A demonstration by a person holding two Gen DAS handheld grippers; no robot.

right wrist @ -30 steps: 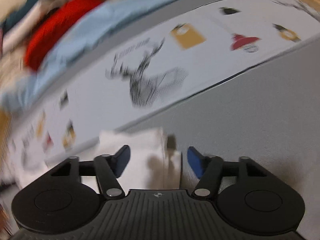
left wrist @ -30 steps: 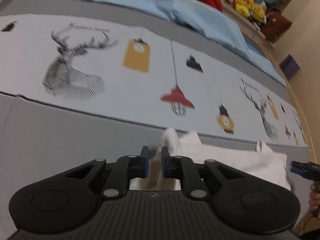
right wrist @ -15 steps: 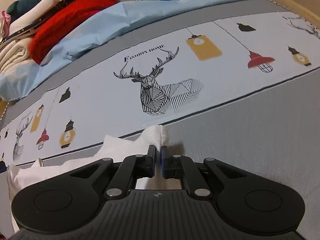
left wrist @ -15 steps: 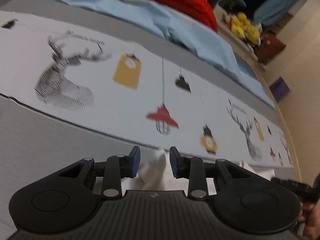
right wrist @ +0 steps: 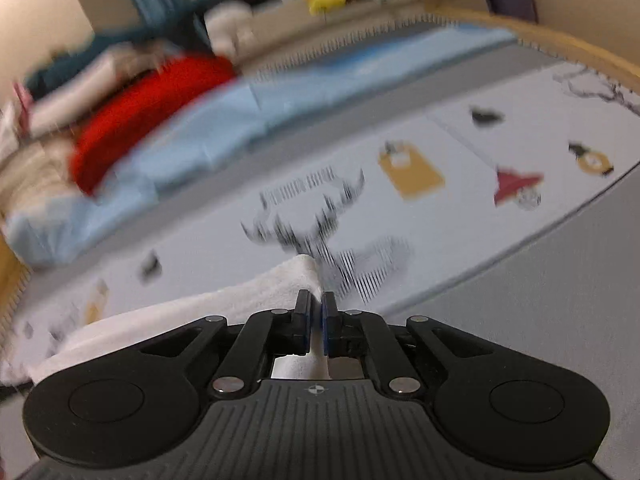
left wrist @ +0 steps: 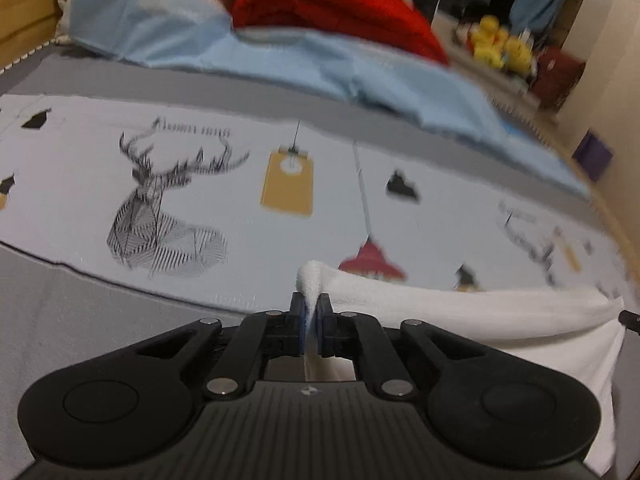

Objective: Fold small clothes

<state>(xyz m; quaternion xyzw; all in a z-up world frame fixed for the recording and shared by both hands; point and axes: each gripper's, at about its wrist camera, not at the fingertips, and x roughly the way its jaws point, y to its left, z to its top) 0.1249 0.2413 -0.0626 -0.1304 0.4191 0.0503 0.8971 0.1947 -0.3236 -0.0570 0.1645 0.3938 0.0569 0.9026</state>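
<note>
**Both grippers pinching white cloth**

L gripper [left wrist: 311, 317]: jaws closed on a corner of the white cloth [left wrist: 460, 312]. R gripper [right wrist: 316, 322]: jaws closed on another corner [right wrist: 200, 312]. Cloth lifted, strung betw. the two above the bed sheet [left wrist: 80, 300]. Text over the deer print [left wrist: 168, 204] too blurred to read. Red garment [left wrist: 340, 4] and light-blue fabric [left wrist: 280, 56] behind.

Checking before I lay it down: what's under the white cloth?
The white cloth hangs between the left gripper and right gripper, above the printed sheet. Deer and lamp prints show beyond it; whatever lies directly beneath is covered.
</note>
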